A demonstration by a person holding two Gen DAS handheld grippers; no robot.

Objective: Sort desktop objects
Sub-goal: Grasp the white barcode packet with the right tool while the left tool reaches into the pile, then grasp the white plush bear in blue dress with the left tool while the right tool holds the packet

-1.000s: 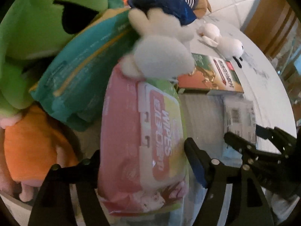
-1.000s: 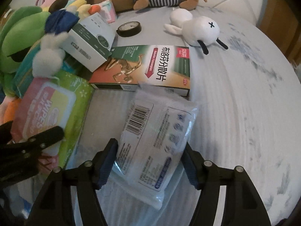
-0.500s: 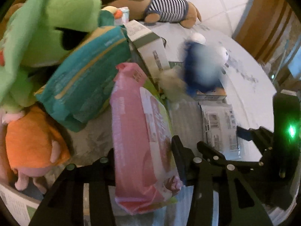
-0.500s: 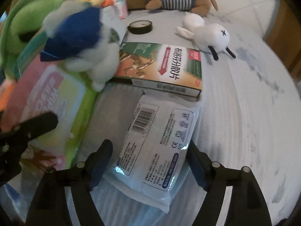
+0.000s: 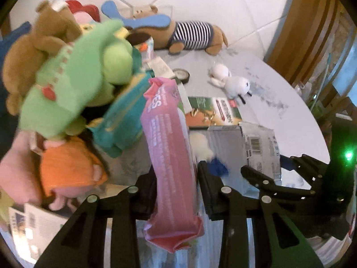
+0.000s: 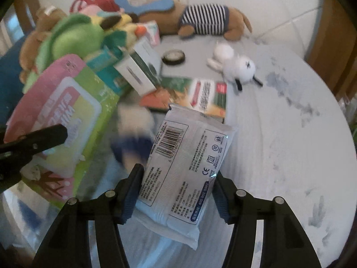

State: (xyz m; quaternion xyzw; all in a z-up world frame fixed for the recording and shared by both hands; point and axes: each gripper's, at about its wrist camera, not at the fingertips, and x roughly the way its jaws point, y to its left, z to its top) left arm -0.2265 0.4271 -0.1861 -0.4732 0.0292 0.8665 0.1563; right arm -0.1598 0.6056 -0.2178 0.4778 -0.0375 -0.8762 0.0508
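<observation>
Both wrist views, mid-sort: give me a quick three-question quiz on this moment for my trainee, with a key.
1. True or false: the left gripper is shut on the pink wipes pack.
2. What is between the right gripper's fingers?
A. the white barcoded pouch
B. the black tape roll
C. the white bunny plush
3. In the right wrist view, what does the far end of the pouch overlap?

Key
1. True: both pads press its sides, and the jaws have just been closing.
2. A; these jaws have also just been closing, pads at its edges.
3. The green and orange medicine box.
</observation>
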